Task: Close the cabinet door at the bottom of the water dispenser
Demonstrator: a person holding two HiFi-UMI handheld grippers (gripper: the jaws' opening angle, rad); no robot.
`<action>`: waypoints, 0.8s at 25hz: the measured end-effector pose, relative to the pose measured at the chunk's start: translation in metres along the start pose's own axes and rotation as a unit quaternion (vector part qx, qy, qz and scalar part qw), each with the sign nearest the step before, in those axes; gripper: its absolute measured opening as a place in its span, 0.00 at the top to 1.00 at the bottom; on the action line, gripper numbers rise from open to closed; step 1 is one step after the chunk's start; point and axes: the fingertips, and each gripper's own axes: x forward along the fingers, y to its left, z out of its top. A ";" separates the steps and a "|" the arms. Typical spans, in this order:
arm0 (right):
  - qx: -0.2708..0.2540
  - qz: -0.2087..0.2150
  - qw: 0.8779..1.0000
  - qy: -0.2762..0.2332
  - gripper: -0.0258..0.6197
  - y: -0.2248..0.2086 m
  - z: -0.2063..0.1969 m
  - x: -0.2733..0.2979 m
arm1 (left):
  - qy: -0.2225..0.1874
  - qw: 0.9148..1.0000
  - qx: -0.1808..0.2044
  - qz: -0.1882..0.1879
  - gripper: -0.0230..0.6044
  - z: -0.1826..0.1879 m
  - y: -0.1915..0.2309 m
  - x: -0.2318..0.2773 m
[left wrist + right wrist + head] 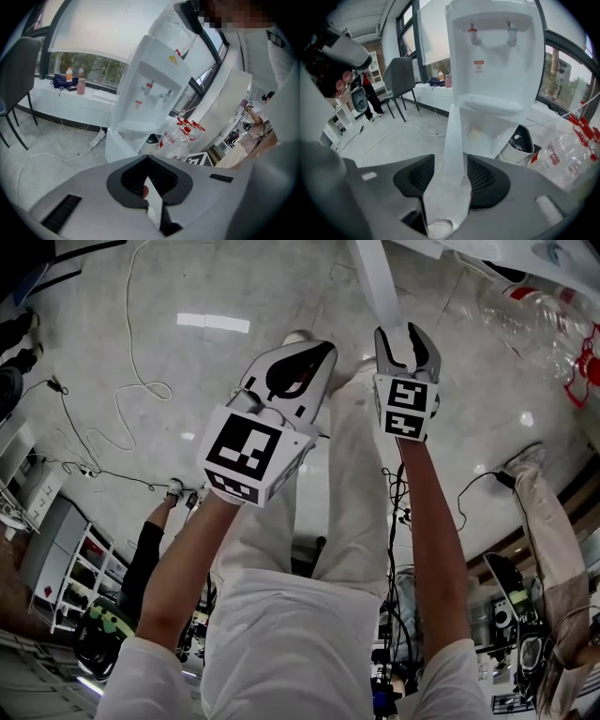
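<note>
Left side: a white cable point(131, 334) lies looped on the pale floor point(216, 296). In the right gripper view, a grey chair point(401, 75) stands by the window wall, well apart from the dispenser.

Left gripper point(305, 362): held out over the floor, above the person's white trousers point(309, 549). The left gripper view shows its black pads point(133, 180) meeting at the tips. The jaws are closed and nothing is clamped between them. The water dispenser point(150, 93) stands ahead of this gripper, and no contact with it is visible.

Right gripper point(408, 338): the jaws stand wide apart and hold nothing. The right gripper view places the water dispenser point(492, 70) straight ahead, with its two taps at the top.

Cabinet door point(453, 136): at the bottom of the dispenser, it is swung out towards the camera and seen edge-on. The compartment behind it is exposed. The door edge lines up with the gap between the open right jaws. Whether the pads touch it cannot be determined. In the head view, the door point(377, 282) appears as a white strip ending just beyond the right gripper.

Right side: empty clear bottles point(562, 157) with red caps lie on the floor beside the dispenser base.
</note>
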 end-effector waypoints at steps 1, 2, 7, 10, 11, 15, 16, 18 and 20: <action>-0.002 0.001 1.000 0.001 0.62 -0.002 -0.003 0.004 | -0.002 1.000 -0.002 0.000 0.96 0.000 0.000 0.003; -0.004 0.000 1.000 0.003 0.62 -0.004 -0.005 0.007 | -0.005 1.000 -0.004 -0.001 0.96 0.001 -0.001 0.006; -0.004 -0.006 1.000 0.011 0.62 -0.006 -0.016 0.017 | -0.002 1.000 -0.006 -0.003 0.96 -0.005 -0.001 0.010; -0.005 -0.010 1.000 0.016 0.62 -0.005 -0.020 0.024 | 0.001 1.000 -0.007 -0.005 0.96 -0.007 0.001 0.010; -0.004 -0.013 1.000 0.017 0.62 -0.005 -0.021 0.026 | 0.002 1.000 -0.006 -0.006 0.96 -0.007 0.001 0.010; -0.001 -0.025 1.000 0.019 0.66 -0.006 -0.022 0.031 | 0.006 1.000 -0.003 -0.011 0.96 -0.009 0.000 0.010; -0.004 -0.027 0.999 0.019 0.69 -0.007 -0.022 0.031 | 0.007 1.000 -0.002 -0.012 0.96 -0.010 0.000 0.010; -0.008 -0.027 0.999 0.019 0.69 -0.007 -0.023 0.031 | 0.011 1.000 0.002 -0.015 0.96 -0.010 0.000 0.011; -0.011 -0.026 0.999 0.020 0.69 -0.008 -0.023 0.031 | 0.012 1.000 0.006 -0.017 0.96 -0.010 0.000 0.012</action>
